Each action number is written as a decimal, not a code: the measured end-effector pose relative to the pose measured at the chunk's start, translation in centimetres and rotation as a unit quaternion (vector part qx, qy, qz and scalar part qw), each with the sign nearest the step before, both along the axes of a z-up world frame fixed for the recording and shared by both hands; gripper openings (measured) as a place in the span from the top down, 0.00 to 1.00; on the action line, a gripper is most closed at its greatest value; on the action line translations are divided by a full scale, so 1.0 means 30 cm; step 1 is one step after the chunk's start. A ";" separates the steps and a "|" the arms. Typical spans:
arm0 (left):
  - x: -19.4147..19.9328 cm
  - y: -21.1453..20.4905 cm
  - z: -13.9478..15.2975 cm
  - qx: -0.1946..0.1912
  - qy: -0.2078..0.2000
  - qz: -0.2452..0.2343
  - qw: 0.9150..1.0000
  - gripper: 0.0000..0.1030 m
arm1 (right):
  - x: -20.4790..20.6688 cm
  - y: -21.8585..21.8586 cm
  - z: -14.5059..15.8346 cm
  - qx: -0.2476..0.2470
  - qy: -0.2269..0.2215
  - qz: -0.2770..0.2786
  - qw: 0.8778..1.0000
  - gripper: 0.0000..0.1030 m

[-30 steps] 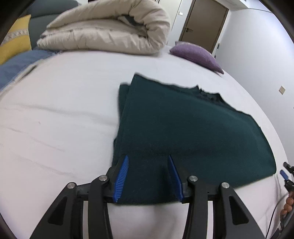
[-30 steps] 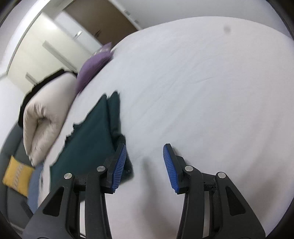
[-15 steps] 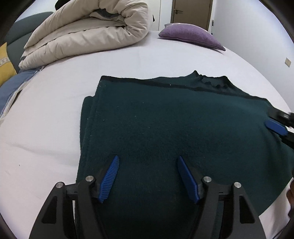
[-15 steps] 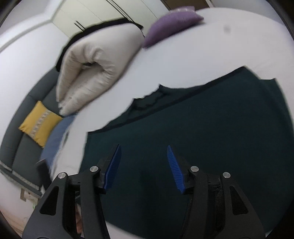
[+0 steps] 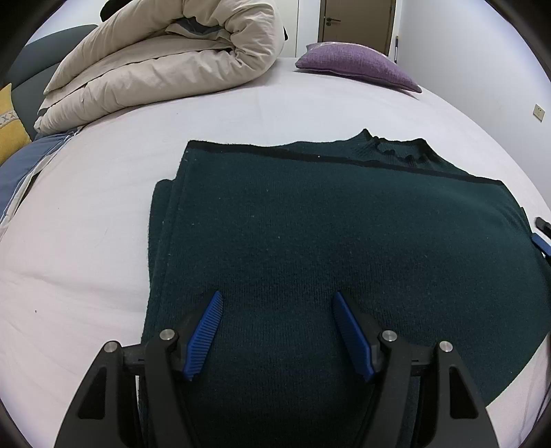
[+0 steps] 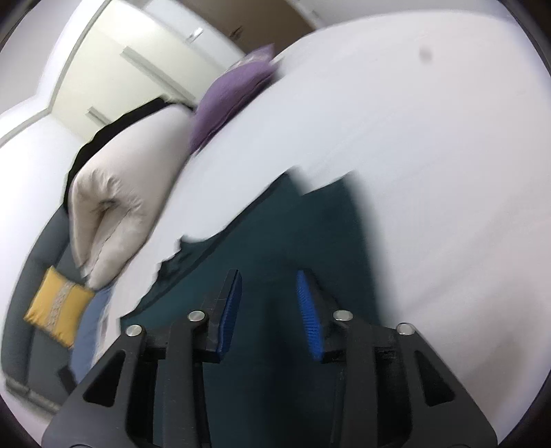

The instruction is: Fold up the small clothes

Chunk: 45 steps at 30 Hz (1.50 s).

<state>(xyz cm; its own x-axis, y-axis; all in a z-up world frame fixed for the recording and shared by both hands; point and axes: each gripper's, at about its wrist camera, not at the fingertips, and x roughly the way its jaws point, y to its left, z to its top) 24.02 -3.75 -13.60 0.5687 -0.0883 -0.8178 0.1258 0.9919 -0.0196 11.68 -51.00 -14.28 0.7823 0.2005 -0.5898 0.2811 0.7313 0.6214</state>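
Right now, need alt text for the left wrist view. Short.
A dark green sweater lies folded flat on a white bed, with the open left gripper over its near edge, blue fingers apart. Behind it are a rolled beige duvet and a purple pillow.

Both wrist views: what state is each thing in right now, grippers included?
Sweater: folded in layers, lying flat on the bed.
Left gripper: open, above the sweater, gripping nothing.
Right gripper: open, above the sweater, view blurred.
Duvet: rolled up at the far end.
Purple pillow: lying flat.
Door: closed.
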 end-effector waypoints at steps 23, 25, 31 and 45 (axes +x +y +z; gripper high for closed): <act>-0.006 0.018 0.032 -0.024 0.006 0.016 1.000 0.35 | -0.420 -0.138 0.024 0.032 0.030 -0.033 0.999 0.36; -0.020 0.016 0.076 -0.052 0.003 0.024 0.998 0.39 | -0.412 -0.131 0.021 0.048 0.028 -0.022 0.998 0.35; -0.024 -0.113 0.159 -0.180 -0.008 -0.038 0.983 0.37 | -0.392 -0.129 -0.002 0.121 0.028 -0.016 0.992 0.31; 0.018 -0.354 0.033 -0.111 0.017 -0.094 0.989 0.37 | -0.194 -0.052 -0.040 0.175 0.074 0.028 0.981 0.31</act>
<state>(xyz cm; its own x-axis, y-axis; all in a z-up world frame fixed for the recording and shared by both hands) 24.56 -14.37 -12.61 0.4975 -0.3698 -0.7847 0.3035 0.9216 -0.2418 5.85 -52.56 -15.48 0.6751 0.4516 -0.5833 0.3520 0.4977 0.7927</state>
